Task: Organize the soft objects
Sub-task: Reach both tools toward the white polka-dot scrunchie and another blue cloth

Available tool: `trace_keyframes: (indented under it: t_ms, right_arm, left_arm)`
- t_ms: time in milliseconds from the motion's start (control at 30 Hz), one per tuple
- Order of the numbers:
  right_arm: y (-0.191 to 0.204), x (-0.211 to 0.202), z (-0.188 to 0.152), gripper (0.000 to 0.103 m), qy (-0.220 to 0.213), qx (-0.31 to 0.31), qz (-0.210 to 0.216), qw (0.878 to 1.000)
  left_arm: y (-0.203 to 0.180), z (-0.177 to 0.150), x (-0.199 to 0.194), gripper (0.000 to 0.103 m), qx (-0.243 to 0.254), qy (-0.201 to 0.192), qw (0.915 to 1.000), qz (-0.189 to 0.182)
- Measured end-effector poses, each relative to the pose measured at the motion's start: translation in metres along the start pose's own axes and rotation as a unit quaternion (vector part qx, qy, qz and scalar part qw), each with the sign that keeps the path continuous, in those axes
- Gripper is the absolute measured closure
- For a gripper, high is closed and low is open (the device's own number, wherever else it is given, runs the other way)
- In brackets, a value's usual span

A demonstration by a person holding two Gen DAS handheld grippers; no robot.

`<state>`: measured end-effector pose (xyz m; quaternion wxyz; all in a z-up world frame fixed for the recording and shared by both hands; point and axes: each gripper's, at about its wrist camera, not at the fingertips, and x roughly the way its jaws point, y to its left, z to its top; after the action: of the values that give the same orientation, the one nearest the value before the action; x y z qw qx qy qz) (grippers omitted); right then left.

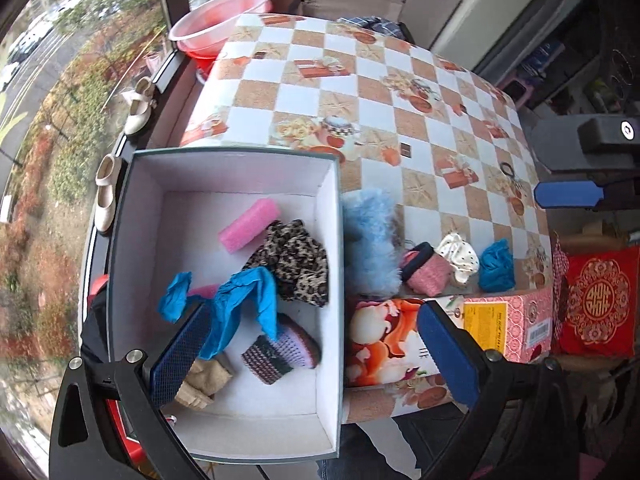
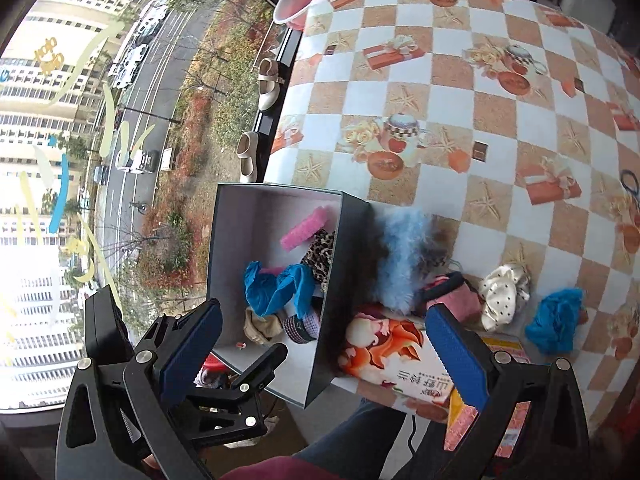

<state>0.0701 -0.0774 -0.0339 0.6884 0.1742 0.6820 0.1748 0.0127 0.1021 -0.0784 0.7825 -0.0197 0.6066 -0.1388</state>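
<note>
A white-lined box stands at the table's near left edge. In it lie a pink sponge, leopard cloth, a blue cloth, a knitted purple piece and a beige cloth. My left gripper is open over the box, with the blue cloth draped against its left pad. Right of the box lie a fluffy blue piece, a pink knit piece, a dotted white scrunchie and a second blue cloth. My right gripper is open and empty above the box's near corner.
A printed carton lies along the table's near edge. The checkered tablecloth stretches beyond. A pink basin sits at the far left corner. Cream shoes stand on the window sill. A black hair tie lies at the right.
</note>
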Motion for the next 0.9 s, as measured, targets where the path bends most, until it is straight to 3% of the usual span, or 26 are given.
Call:
trace_keyframes:
  t_ms: [200, 400, 667, 900]
  right_arm:
    - [-0.069, -0.046, -0.017, 0.0, -0.021, 0.069, -0.02, 0.997]
    - [-0.156, -0.063, -0.032, 0.0, -0.03, 0.142, -0.061, 0.988]
    - [-0.247, -0.012, -0.052, 0.0, 0.02, 0.196, -0.085, 0.977]
    - [-0.279, 0.044, -0.052, 0.0, 0.044, 0.183, -0.1, 0.977]
  left_arm:
    - [-0.053, 0.019, 0.022, 0.0, 0.056, 0.04, 0.9973, -0.028]
    - [-0.097, 0.035, 0.058, 0.0, 0.103, 0.084, 0.9911, -0.012]
    - [-0.143, 0.064, 0.108, 0.0, 0.157, 0.137, 0.978, 0.0]
    - [-0.186, 0.075, 0.173, 0.0, 0.221, 0.205, 0.9533, 0.015]
